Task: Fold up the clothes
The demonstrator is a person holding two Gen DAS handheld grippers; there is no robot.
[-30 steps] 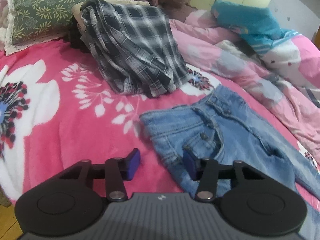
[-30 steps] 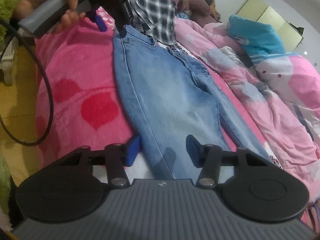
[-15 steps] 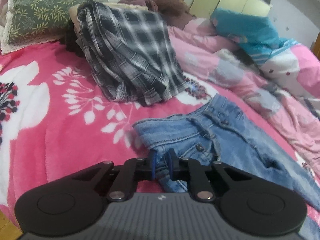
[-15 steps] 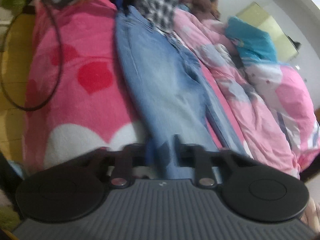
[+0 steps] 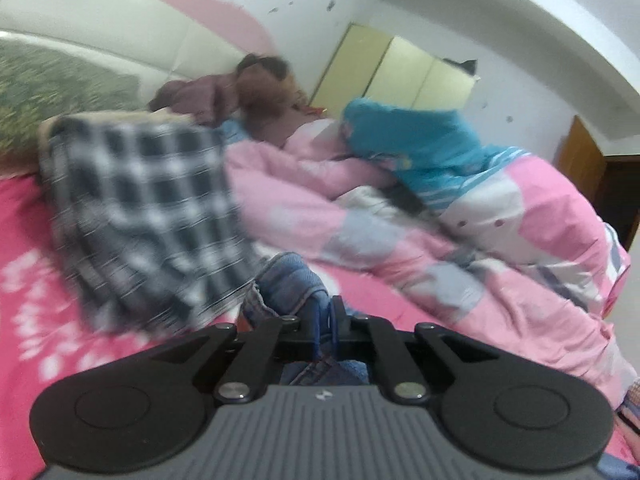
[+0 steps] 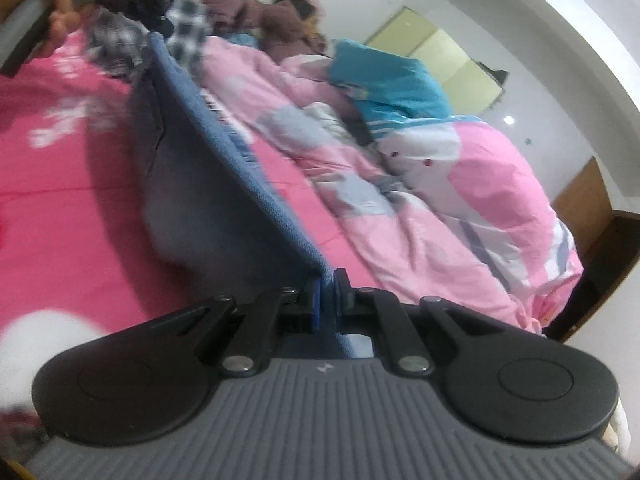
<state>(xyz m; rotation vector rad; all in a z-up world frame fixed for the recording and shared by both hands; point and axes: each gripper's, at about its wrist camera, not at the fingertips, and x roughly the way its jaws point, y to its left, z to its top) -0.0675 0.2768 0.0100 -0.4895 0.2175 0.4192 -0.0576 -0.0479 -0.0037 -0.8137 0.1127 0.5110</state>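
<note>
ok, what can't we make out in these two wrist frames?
- Left wrist: the black-and-white plaid shirt and green patterned pillow are motion-blurred.
- Left wrist: most of the blue denim jeans are hidden behind the left gripper, shut on them.
- Right wrist: the jeans' hem is hidden by the right gripper.
- Right wrist: the person's hand is cut off by the top-left edge.

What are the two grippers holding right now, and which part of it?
Both hold the jeans: left gripper pinches the waistband end, right gripper an edge at the leg end.
</note>
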